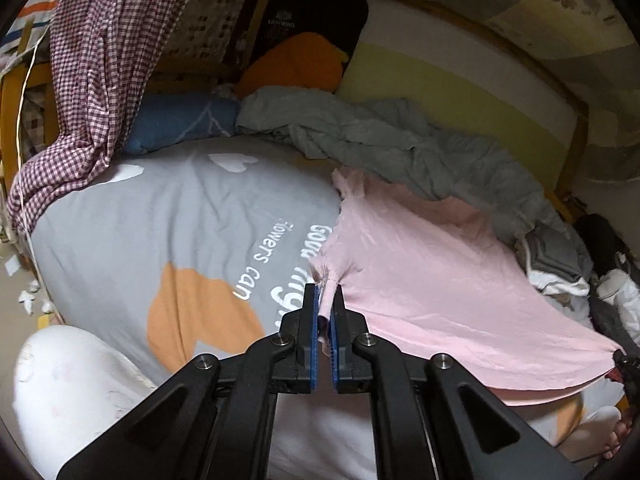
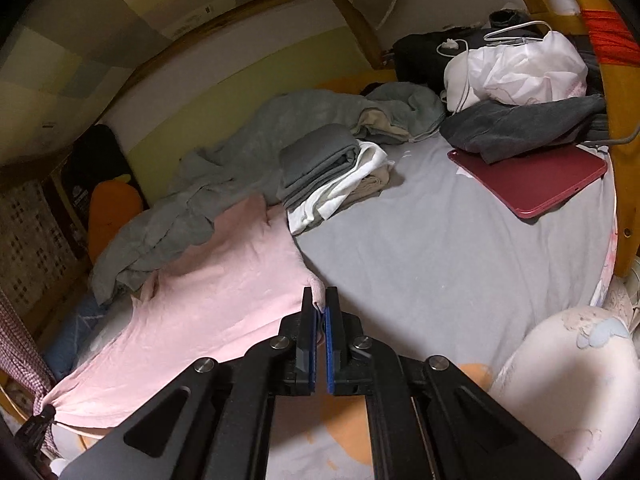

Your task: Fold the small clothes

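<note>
A pale pink garment (image 1: 432, 264) is stretched above the grey bed sheet (image 1: 160, 216), held at two corners. My left gripper (image 1: 324, 296) is shut on one bunched corner of it; the cloth runs off to the right, where the other gripper's tip (image 1: 624, 364) shows at the frame edge. In the right wrist view my right gripper (image 2: 319, 298) is shut on the opposite corner of the pink garment (image 2: 208, 280). The cloth spreads to the left, down to the left gripper (image 2: 40, 420) at the lower left. The far end of the garment rests on the bed.
A rumpled grey blanket (image 1: 400, 148) lies along the wall. Folded grey and white clothes (image 2: 328, 172) are stacked behind the garment. A red tablet (image 2: 536, 180), dark clothing and a white bag (image 2: 516, 68) sit at the bed's far right. A checked cloth (image 1: 92, 80) hangs left. A person's knees (image 1: 68, 392) show.
</note>
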Action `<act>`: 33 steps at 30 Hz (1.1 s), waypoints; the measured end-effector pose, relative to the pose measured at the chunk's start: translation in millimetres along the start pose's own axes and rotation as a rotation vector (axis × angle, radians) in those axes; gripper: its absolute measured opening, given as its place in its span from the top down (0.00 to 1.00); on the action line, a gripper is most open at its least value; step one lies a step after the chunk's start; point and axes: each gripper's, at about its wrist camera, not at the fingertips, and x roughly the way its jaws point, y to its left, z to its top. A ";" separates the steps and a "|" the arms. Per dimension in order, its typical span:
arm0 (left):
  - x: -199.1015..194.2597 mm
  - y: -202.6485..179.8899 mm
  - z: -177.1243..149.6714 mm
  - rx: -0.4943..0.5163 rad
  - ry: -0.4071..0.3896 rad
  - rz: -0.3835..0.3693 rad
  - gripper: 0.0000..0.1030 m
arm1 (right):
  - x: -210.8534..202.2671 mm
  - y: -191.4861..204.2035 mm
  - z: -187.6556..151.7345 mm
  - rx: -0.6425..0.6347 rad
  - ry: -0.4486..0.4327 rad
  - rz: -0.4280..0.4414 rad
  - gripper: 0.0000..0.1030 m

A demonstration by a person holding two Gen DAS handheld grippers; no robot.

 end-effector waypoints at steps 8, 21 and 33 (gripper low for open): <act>89.0 -41.2 55.4 0.132 0.136 0.111 0.96 | 60.1 29.7 36.3 -0.107 0.125 -0.038 0.98; 218.3 -44.4 75.6 0.203 0.318 0.095 0.82 | 229.3 69.2 69.9 -0.262 0.324 -0.050 0.98; 162.2 -14.0 78.8 0.159 0.223 0.024 0.36 | 209.3 21.7 82.5 -0.155 0.294 -0.003 0.76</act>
